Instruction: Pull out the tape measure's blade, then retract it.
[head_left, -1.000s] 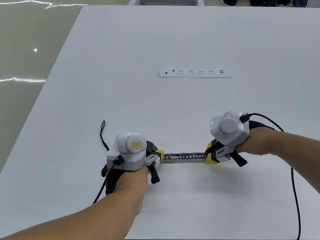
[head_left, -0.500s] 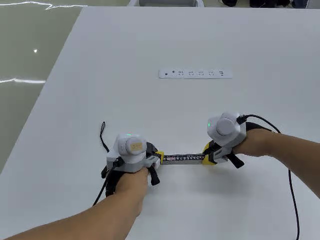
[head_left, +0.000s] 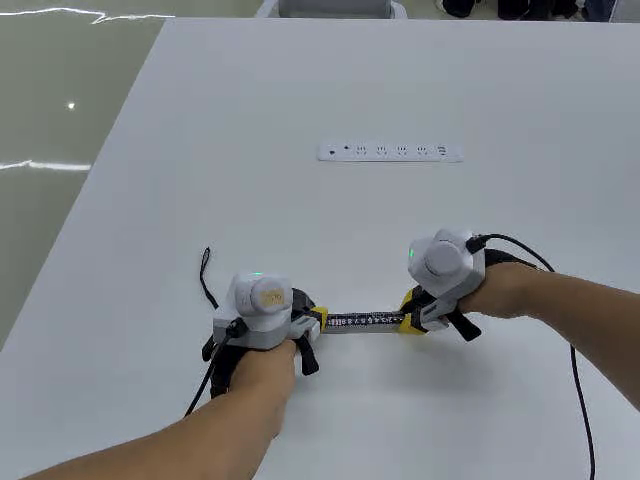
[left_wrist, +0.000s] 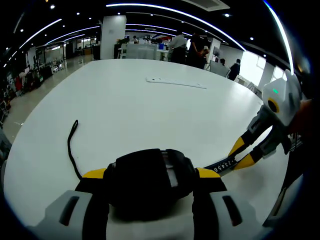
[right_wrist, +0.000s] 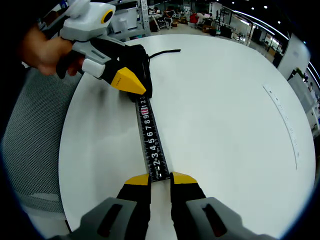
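- Left gripper (head_left: 308, 322) at near-left of white table (head_left: 300, 100), clamped on tape measure case (left_wrist: 150, 182), one yellow-tipped jaw on each side of it.
- Case: black, rounded and chunky, with a lighter grey strip across its top face in the left gripper view. It sits low on the table by the near edge.
- Thin black strap (left_wrist: 72, 145) runs from the left side of the case and lies curved on the table, its loose end pointing away from the person.
- Blade (right_wrist: 150, 135) is pulled out and runs straight from the case to the right gripper (right_wrist: 161, 179). It is a short stretch, low over the table; can't tell if it touches the surface.
- Blade look: dark, narrow and flat, with white numerals. 2 to 9 read along it in the right gripper view, then a red mark, then more digits near the case.
- Right gripper jaws are nearly together, pinching the blade's free end between the yellow tips. The end hook itself is too small to make out.
- In the head view the two grippers sit side by side, jaws pointing at each other, with only the blade between them.
- Each gripper is held by a hand, forearms coming in from the near edge.
- White power strip (head_left: 390, 152) lies flat mid-table, well apart from the tape measure.
- Black cable (head_left: 575, 380) trails from the right gripper off the near-right of the table.
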